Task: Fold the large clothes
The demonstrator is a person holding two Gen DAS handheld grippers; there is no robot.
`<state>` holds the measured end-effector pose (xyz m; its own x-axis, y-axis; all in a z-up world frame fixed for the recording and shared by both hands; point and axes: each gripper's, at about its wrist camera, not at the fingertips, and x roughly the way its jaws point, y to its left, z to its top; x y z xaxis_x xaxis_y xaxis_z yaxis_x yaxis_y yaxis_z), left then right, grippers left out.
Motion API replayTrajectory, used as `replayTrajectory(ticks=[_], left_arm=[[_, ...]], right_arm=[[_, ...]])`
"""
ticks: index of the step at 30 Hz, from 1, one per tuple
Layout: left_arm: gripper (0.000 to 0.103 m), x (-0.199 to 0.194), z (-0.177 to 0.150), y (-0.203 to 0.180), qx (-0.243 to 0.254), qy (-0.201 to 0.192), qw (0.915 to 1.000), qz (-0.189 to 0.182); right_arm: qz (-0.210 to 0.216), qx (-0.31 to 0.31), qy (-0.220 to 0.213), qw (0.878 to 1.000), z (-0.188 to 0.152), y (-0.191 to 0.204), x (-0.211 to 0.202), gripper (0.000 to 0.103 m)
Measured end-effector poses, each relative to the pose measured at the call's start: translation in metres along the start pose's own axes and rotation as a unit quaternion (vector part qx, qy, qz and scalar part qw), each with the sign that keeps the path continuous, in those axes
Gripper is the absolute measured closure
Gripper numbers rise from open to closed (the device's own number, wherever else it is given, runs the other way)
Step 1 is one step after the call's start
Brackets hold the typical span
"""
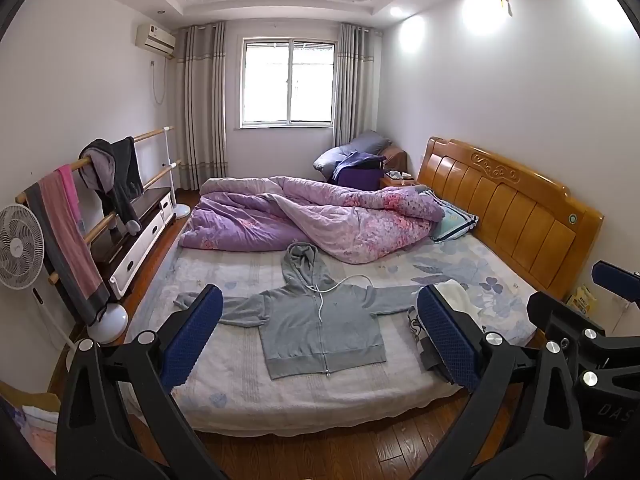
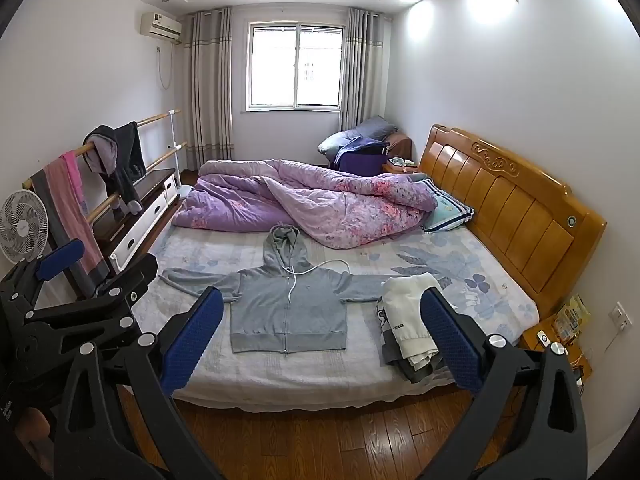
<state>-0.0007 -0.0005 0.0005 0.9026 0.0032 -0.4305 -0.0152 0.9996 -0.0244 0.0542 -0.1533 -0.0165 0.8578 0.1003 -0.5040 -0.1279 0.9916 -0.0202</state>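
A grey zip-up hoodie [image 1: 320, 324] lies flat and face up on the bed [image 1: 240, 392], sleeves spread left and right, hood toward the far side; it also shows in the right wrist view [image 2: 286, 314]. My left gripper [image 1: 320, 332] is open and empty, held back from the bed's near edge over the floor. My right gripper [image 2: 322, 336] is open and empty too, beside the left one. Each gripper shows at the edge of the other's view.
A stack of folded clothes [image 2: 408, 324] lies on the bed right of the hoodie. A bunched purple quilt [image 1: 312, 216] fills the far half. A wooden headboard [image 1: 512, 208] stands right. A fan [image 1: 20, 248] and a clothes rail [image 1: 100, 184] stand left. Wooden floor [image 2: 320, 440] lies below.
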Motion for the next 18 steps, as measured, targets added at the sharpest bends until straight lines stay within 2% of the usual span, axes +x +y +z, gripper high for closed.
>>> replayTrajectory(ticks=[18], left_arm=[[0.005,0.0008,0.0,0.0002,0.0,0.003,1.0,0.0]], right_arm=[[-0.001,0.0,0.002,1.0,-0.0032,-0.0039,0.0037,0.008]])
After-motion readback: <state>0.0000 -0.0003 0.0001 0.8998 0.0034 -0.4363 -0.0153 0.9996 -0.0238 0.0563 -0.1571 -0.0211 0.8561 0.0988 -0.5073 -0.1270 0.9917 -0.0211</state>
